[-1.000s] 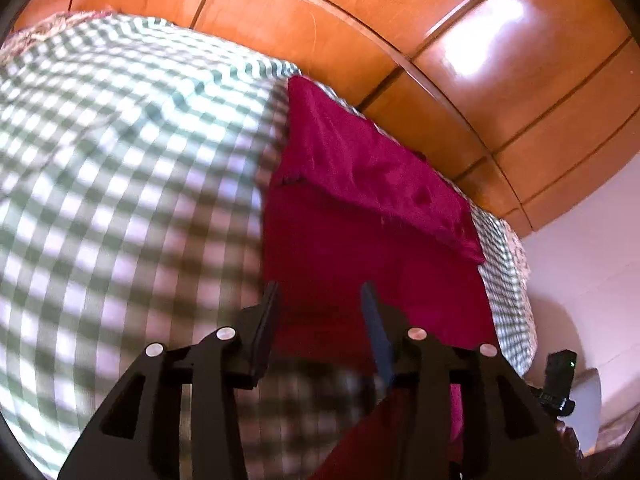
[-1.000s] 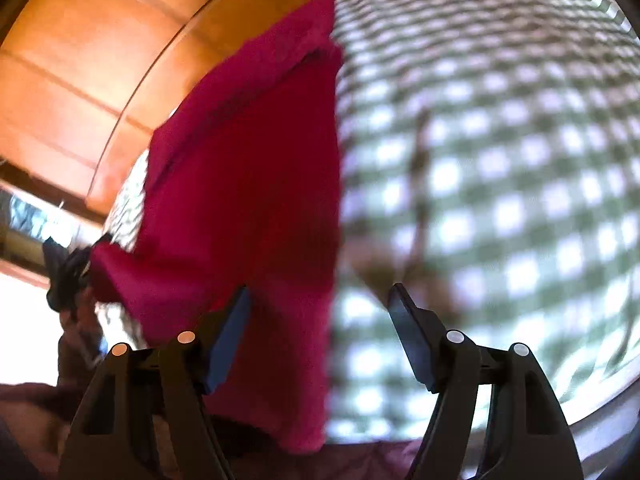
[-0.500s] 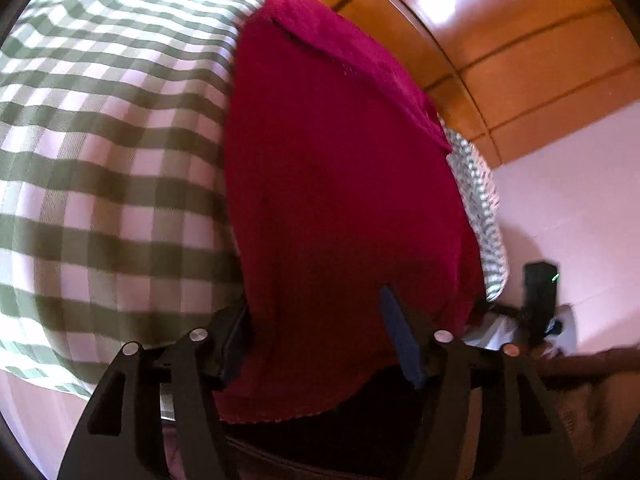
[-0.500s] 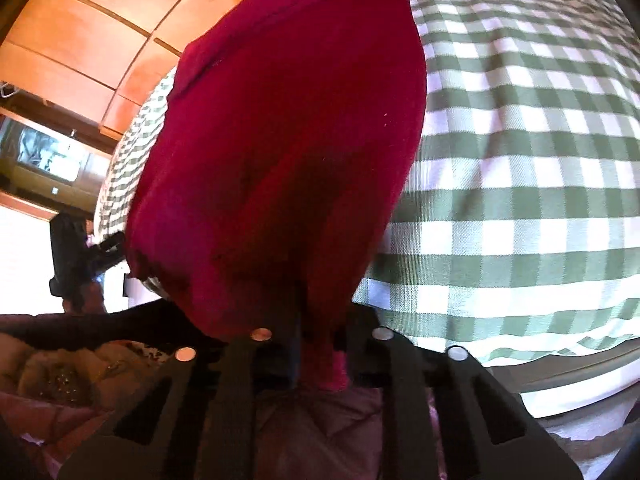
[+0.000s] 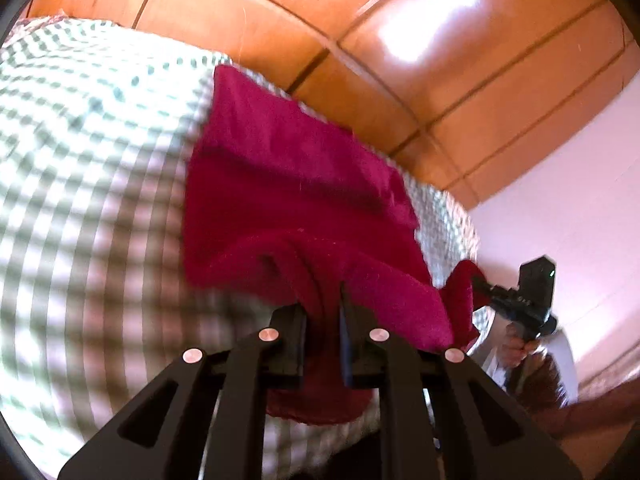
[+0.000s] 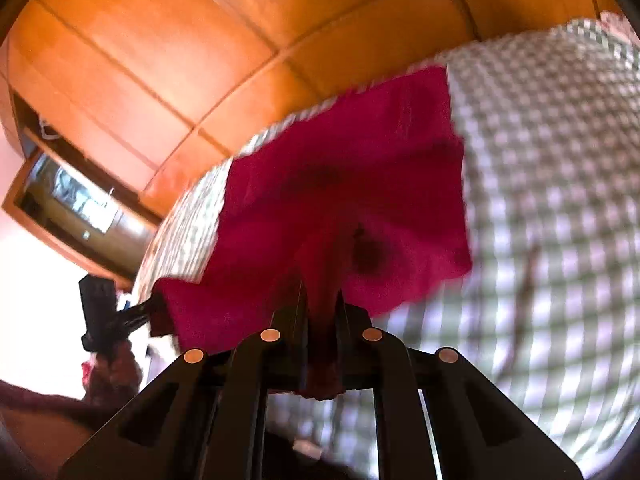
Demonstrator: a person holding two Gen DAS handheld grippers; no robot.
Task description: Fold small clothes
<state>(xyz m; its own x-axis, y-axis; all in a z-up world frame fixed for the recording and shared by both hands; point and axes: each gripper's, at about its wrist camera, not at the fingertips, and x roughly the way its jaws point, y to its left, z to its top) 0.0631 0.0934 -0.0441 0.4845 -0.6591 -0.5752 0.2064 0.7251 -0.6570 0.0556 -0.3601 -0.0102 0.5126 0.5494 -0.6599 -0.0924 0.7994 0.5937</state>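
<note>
A crimson cloth (image 5: 288,184) lies on a bed covered in a green-and-white checked sheet (image 5: 88,184), with glossy wooden panels (image 5: 400,60) behind at twelve o'clock. The left tool (image 5: 322,308) is clenched on the cloth's near edge, its jaws having just been closing with fabric bunched between them. The right tool (image 6: 318,300) grips the same edge at the other corner (in the left view it appears at four o'clock, red fabric trailing from it). Both views are blurred. The risk, as I judge it: each tool pinches only a narrow gather, so an uneven pull could slip a corner free or skew the fold. No containers are visible.
</note>
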